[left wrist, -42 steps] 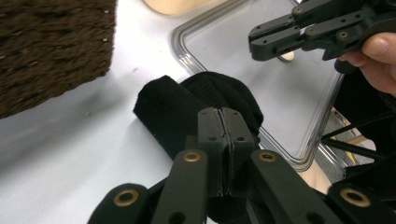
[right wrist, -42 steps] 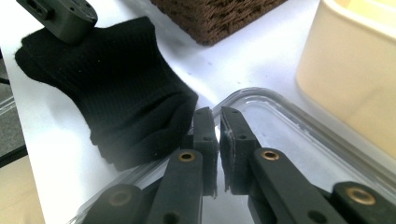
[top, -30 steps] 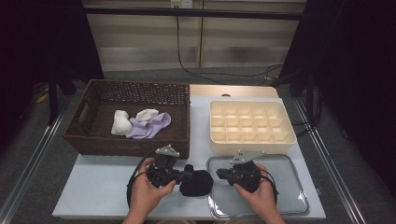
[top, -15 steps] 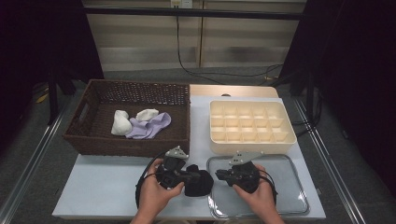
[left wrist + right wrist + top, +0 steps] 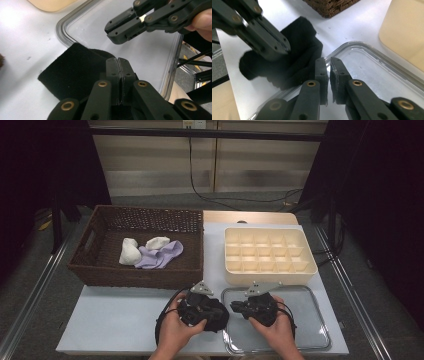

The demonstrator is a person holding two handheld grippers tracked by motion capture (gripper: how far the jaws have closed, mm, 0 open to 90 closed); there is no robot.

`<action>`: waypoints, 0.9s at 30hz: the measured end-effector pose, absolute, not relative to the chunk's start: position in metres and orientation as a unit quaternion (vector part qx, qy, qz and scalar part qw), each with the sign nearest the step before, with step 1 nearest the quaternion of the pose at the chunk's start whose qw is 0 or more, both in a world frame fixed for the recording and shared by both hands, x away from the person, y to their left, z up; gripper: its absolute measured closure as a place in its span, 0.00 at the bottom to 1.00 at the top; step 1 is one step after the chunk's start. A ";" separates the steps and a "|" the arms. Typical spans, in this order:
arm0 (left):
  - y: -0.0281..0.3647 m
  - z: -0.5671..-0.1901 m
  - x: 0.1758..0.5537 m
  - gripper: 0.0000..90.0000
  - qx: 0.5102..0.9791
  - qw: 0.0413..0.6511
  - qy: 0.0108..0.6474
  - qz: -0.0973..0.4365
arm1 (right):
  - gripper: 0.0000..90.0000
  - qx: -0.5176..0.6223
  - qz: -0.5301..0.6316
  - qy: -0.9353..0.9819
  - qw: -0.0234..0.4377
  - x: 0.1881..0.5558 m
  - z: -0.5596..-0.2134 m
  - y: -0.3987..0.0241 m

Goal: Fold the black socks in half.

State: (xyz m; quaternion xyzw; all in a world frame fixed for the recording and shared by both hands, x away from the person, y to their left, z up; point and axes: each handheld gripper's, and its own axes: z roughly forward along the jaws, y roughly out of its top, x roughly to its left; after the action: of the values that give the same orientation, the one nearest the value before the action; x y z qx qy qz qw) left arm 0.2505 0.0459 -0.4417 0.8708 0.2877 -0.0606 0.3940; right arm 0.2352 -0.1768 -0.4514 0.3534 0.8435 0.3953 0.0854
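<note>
Lab-like recording bay; black curtains (image 5: 380, 195); metal frame rails (image 5: 30, 290); trailing cables (image 5: 200, 190)

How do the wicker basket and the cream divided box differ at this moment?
The wicker basket is dark brown and woven; the cream divided box is pale and smooth. The basket is one open space, while the box is split into a grid of small compartments. The basket holds white and lilac cloth pieces; the box's compartments look empty. Both are rectangular, open on top, and stand side by side on the table.
</note>
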 end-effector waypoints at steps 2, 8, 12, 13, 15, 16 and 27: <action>0.043 -0.443 0.250 0.98 0.871 0.396 0.286 -0.060 | 0.93 0.354 0.401 0.841 0.085 0.236 -0.449 -0.176; 0.041 -0.445 0.249 0.98 0.873 0.393 0.283 -0.056 | 0.93 0.345 0.412 0.838 0.090 0.240 -0.439 -0.168; 0.040 -0.445 0.248 0.98 0.875 0.393 0.279 -0.053 | 0.92 0.335 0.416 0.841 0.086 0.246 -0.437 -0.157; 0.040 -0.445 0.248 0.98 0.875 0.393 0.278 -0.053 | 0.92 0.335 0.415 0.841 0.086 0.247 -0.437 -0.154; 0.040 -0.445 0.248 0.97 0.875 0.394 0.278 -0.051 | 0.92 0.335 0.419 0.840 0.083 0.250 -0.436 -0.151; 0.040 -0.446 0.248 0.97 0.874 0.395 0.278 -0.051 | 0.92 0.339 0.427 0.835 0.076 0.251 -0.437 -0.150; 0.040 -0.445 0.247 0.95 0.874 0.395 0.279 -0.042 | 0.87 0.343 0.406 0.845 0.054 0.260 -0.450 -0.142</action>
State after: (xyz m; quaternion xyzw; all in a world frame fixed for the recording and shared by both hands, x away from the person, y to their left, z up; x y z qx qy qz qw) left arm 0.2469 0.0399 -0.4451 0.8745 0.2786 -0.0420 0.3949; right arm 0.2602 -0.1415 -0.4500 0.3432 0.8451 0.4063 0.0535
